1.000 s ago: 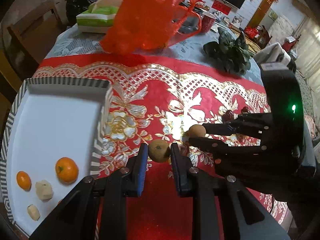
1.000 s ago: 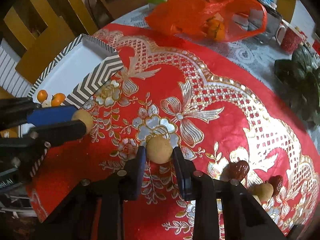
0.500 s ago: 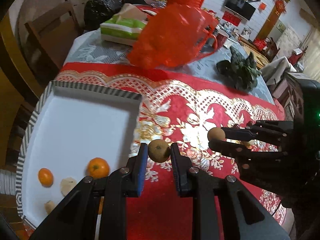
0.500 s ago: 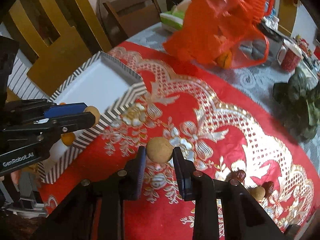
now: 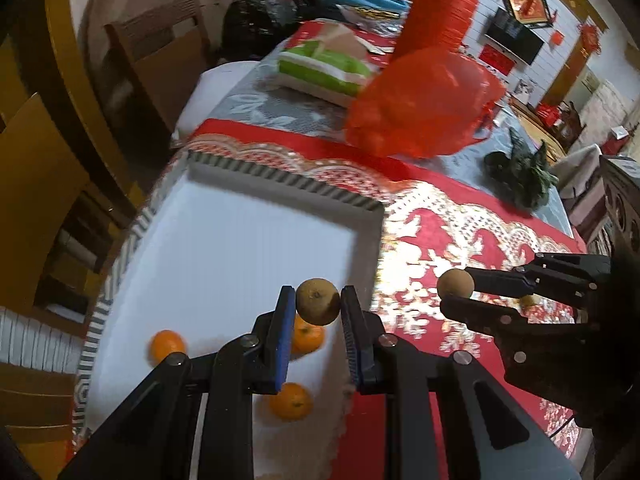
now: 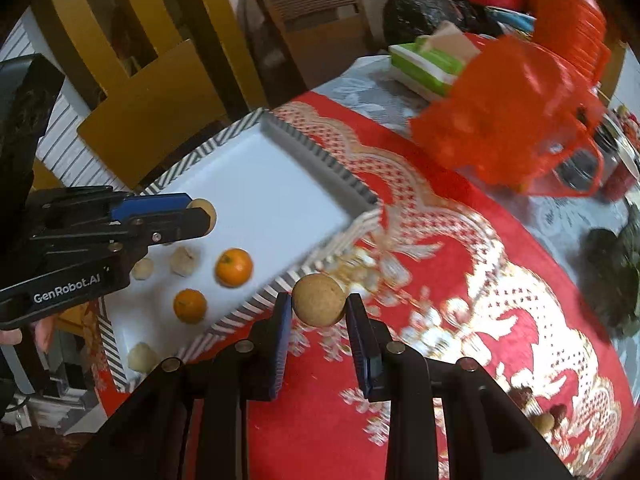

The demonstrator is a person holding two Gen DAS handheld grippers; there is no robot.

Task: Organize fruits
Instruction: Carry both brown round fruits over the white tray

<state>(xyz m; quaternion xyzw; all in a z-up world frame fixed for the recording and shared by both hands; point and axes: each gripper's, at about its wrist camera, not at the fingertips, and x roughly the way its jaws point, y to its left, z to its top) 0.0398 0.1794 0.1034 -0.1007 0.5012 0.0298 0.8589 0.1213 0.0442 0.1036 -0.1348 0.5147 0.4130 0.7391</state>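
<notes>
My left gripper [image 5: 318, 303] is shut on a brown longan [image 5: 318, 301] and holds it above the white tray [image 5: 248, 240] with the striped rim. It also shows in the right wrist view [image 6: 200, 216]. My right gripper [image 6: 319, 307] is shut on a tan longan [image 6: 319, 299], held above the red cloth just outside the tray's near rim [image 6: 260, 298]; it also shows in the left wrist view [image 5: 456, 286]. In the tray lie small oranges [image 6: 234, 267] [image 6: 190, 306] and pale peeled fruits [image 6: 184, 261].
A red plastic bag [image 6: 508, 116] with oranges lies at the back of the table, and a green tissue pack [image 5: 324, 68] behind the tray. Dark leafy greens [image 5: 520, 174] sit far right. Loose dates and longans [image 6: 540, 416] lie on the red cloth. Wooden chairs [image 6: 156, 116] stand by the table edge.
Both grippers have moved left toward the tray, each still holding its longan. The left one has passed from over the cloth to above the tray; the right one has reached the tray's rim.
</notes>
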